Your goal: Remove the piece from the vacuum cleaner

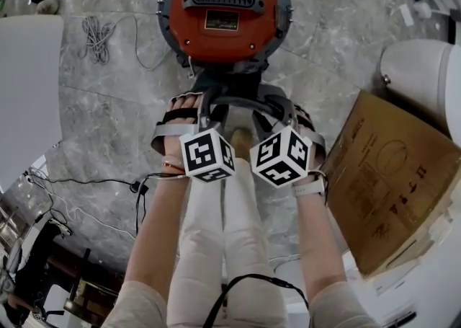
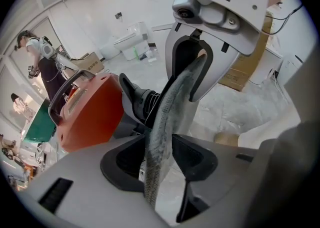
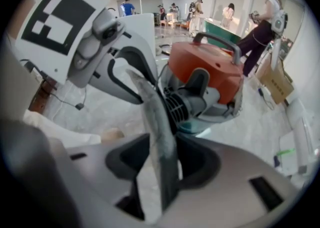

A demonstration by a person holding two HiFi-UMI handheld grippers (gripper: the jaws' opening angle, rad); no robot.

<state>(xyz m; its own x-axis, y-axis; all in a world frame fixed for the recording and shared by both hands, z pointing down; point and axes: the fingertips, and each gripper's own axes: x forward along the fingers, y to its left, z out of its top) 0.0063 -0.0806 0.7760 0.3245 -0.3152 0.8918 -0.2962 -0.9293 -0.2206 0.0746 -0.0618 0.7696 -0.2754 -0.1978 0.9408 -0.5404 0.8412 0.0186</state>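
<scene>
Grey veined marble floor (image 1: 108,125) carries a coiled white cable (image 1: 97,34) and a flat brown cardboard box (image 1: 389,175). Just before the round orange vacuum cleaner (image 1: 223,16), a thin, mottled grey curved piece (image 2: 172,106) runs through the left tongs (image 2: 160,164) and right tongs (image 3: 165,164). Both stand apart, pressing nothing.

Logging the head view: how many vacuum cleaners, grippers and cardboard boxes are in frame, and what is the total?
Vacuum cleaner: 1
Grippers: 2 (left gripper, right gripper)
Cardboard box: 1
Total: 4
</scene>
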